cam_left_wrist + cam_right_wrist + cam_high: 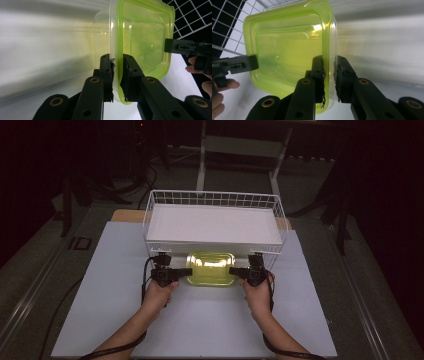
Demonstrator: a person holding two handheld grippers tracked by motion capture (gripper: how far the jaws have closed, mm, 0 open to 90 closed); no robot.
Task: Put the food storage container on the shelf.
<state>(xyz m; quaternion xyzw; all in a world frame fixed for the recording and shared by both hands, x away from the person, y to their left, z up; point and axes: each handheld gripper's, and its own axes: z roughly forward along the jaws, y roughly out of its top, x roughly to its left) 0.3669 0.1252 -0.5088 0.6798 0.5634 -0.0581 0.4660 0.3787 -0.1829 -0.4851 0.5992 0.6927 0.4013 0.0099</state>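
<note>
Already both grips are made: left claw [186, 271] and right claw [234, 270] pinch opposite rims of the green container [211, 268], mid-frame before the wire basket [150, 210]; placing it remains.

The tub's [211, 268] far edge sits tucked under the basket's [214, 199] front, so that bit is hidden. In the left gripper view the tub's top runs off the frame, and the desk [37, 50] beyond is just a blur. The person's fingers [193, 61] get cut by the right edge.
</note>
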